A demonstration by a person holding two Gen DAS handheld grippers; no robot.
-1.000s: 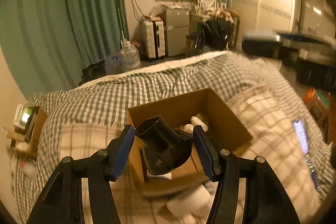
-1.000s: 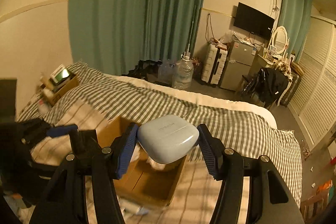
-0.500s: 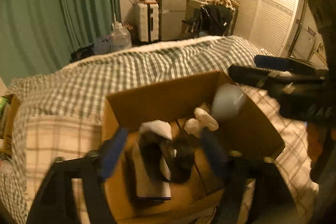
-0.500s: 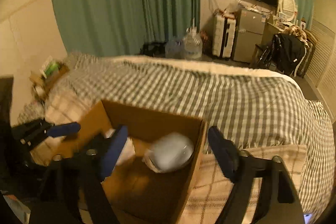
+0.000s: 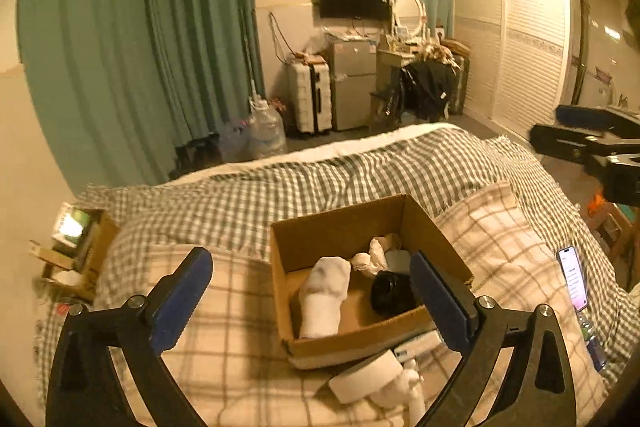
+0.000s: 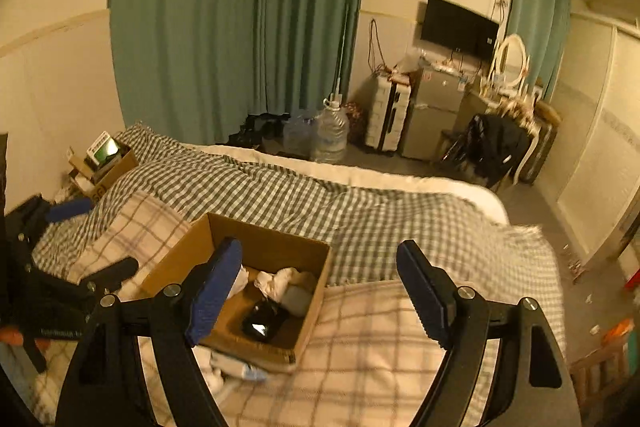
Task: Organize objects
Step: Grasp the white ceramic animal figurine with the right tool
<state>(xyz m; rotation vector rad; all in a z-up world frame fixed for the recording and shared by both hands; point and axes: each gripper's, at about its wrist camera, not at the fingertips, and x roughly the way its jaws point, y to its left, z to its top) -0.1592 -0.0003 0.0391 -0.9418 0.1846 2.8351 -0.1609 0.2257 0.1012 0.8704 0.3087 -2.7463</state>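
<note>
While both grippers hang above the bed (image 5: 360, 163), neither holds anything: the left gripper (image 5: 312, 291) has its blue-padded fingers spread wide apart, and the right gripper (image 6: 320, 287) likewise stands wide apart with nothing between the pads. The cardboard box (image 5: 344, 227) rests on the plaid pillow (image 5: 224, 315) near the bed's near edge. Inside it lie a white sock (image 5: 324, 291) toward the near-left corner, a black cup (image 5: 390, 293) on its side toward the near-right corner, crumpled white cloth (image 5: 374, 255) by the far wall, and a pale case (image 6: 297, 299) just beside the cloth. The case is partly hidden behind the left gripper's right finger in the left wrist view. The box's near-left interior is hidden behind the right gripper's left finger in the right wrist view. White items (image 5: 376, 377) lie on the pillow against the box's near wall; their kind is hard to make out. A lit phone (image 5: 574, 278) lies on the pillow toward the bed's right edge, its lower end cut off by the frame rim.
</note>
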